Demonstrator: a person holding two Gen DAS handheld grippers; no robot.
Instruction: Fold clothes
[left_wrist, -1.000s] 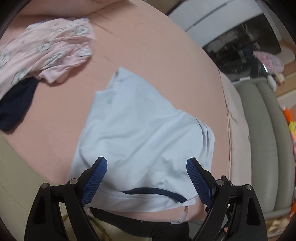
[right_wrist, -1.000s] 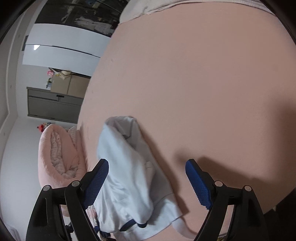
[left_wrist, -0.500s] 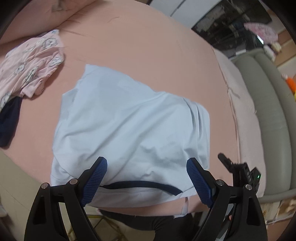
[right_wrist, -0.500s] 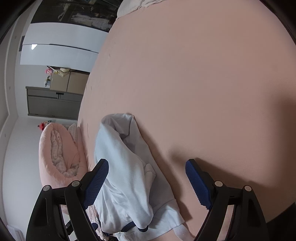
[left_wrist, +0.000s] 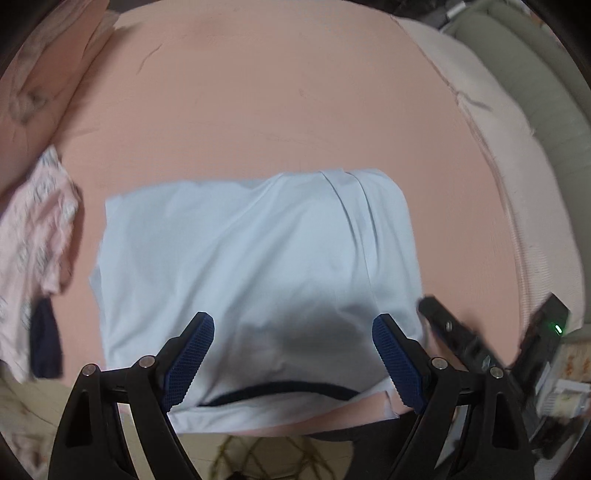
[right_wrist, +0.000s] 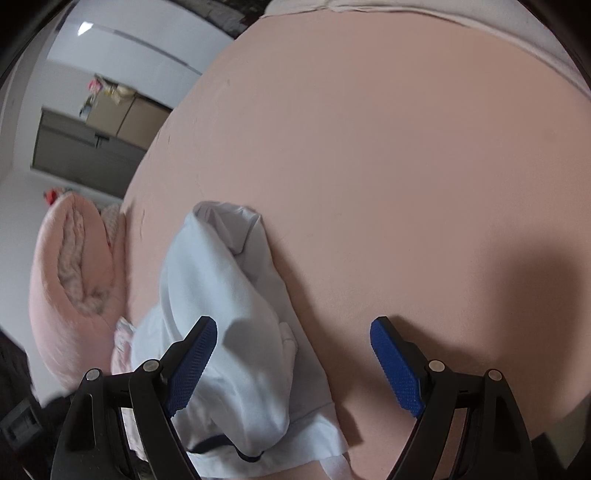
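Note:
A pale blue shirt (left_wrist: 251, 258) with a dark navy collar trim lies spread on the pink bed sheet (left_wrist: 277, 92), its collar at the near edge. My left gripper (left_wrist: 293, 350) hovers open above the collar end, nothing between its fingers. In the right wrist view the same shirt (right_wrist: 221, 295) appears bunched along the left, under the left fingertip. My right gripper (right_wrist: 293, 354) stands open over the bare sheet (right_wrist: 388, 166) beside the shirt. Its black body (left_wrist: 480, 350) shows at the right in the left wrist view.
A pink patterned garment (left_wrist: 33, 240) and a dark navy one (left_wrist: 44, 343) lie at the bed's left edge. A grey-green sofa (left_wrist: 535, 74) stands beyond the bed on the right. A pink cushion (right_wrist: 74, 288) and cabinets (right_wrist: 92, 147) lie past the far side.
The left wrist view has swung to face the shirt squarely, with the pink garment sliding off to the left. The right gripper body has come nearer at the right. Both grippers stay open.

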